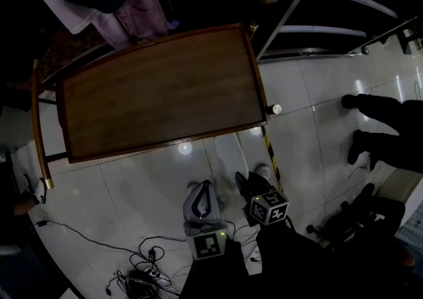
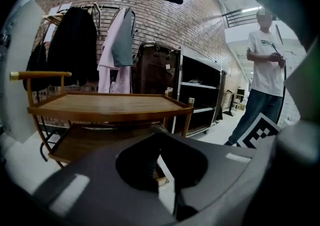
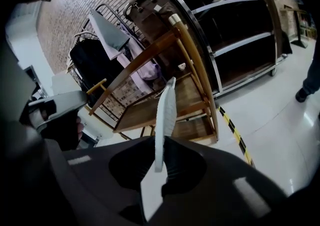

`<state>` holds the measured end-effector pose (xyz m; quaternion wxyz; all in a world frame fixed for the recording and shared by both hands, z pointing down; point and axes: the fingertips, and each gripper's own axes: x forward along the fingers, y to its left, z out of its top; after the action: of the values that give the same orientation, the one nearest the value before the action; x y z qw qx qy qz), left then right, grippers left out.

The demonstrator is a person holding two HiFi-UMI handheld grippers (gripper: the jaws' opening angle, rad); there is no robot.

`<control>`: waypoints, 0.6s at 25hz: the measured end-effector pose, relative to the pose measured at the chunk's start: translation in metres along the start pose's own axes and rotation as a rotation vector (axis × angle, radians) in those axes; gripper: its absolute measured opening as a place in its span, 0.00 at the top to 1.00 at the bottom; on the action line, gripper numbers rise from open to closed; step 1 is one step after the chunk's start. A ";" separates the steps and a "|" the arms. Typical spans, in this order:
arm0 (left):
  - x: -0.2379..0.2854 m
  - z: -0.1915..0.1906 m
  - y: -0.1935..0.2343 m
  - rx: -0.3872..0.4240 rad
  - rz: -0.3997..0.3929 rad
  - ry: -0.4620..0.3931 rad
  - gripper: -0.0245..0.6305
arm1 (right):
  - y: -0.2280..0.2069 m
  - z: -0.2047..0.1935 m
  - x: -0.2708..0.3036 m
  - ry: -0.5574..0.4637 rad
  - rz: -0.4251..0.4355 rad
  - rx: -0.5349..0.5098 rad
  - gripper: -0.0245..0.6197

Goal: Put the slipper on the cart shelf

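At the left of the head view, the wooden cart [image 1: 158, 92] stands on the tiled floor, its top tray bare. We see nothing on the lower shelf [image 2: 95, 142] in the left gripper view either. So the slipper has not reached any shelf.

Next comes the left gripper [image 1: 205, 188], low and just short of the cart's near edge. Its fingers [image 2: 145, 170] stand a little apart, with only a sliver of floor showing between them, and they carry nothing.

Just beside it, the right gripper [image 1: 243, 180] holds the white slipper [image 3: 165, 115]. The jaws are pressed onto its heel end, so it stands on edge with the toe pointing toward the cart's shelves.

Farther right, a person's dark shoes [image 1: 373, 126] rest on the tiles, well apart from the cart.

We judge the pickup done. Carrying the slipper in over a shelf, setting it down and letting go all remain.
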<state>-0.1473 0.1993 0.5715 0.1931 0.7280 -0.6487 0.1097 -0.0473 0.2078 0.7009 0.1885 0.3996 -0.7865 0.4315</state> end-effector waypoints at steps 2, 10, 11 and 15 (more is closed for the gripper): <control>-0.003 0.001 -0.002 0.000 -0.003 -0.005 0.94 | 0.002 -0.009 -0.012 0.013 0.000 -0.012 0.90; -0.012 0.006 -0.009 0.016 -0.023 -0.019 0.94 | 0.008 -0.048 -0.058 0.116 0.013 -0.106 0.90; -0.012 0.007 -0.010 0.015 -0.025 -0.017 0.94 | 0.007 -0.053 -0.063 0.132 0.013 -0.110 0.90; -0.014 0.009 -0.013 0.024 -0.039 -0.015 0.94 | 0.000 -0.061 -0.082 0.156 -0.018 -0.096 0.90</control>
<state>-0.1371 0.2091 0.5564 0.1813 0.7434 -0.6346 0.1084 -0.0004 0.2964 0.6820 0.2721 0.3622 -0.7855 0.4215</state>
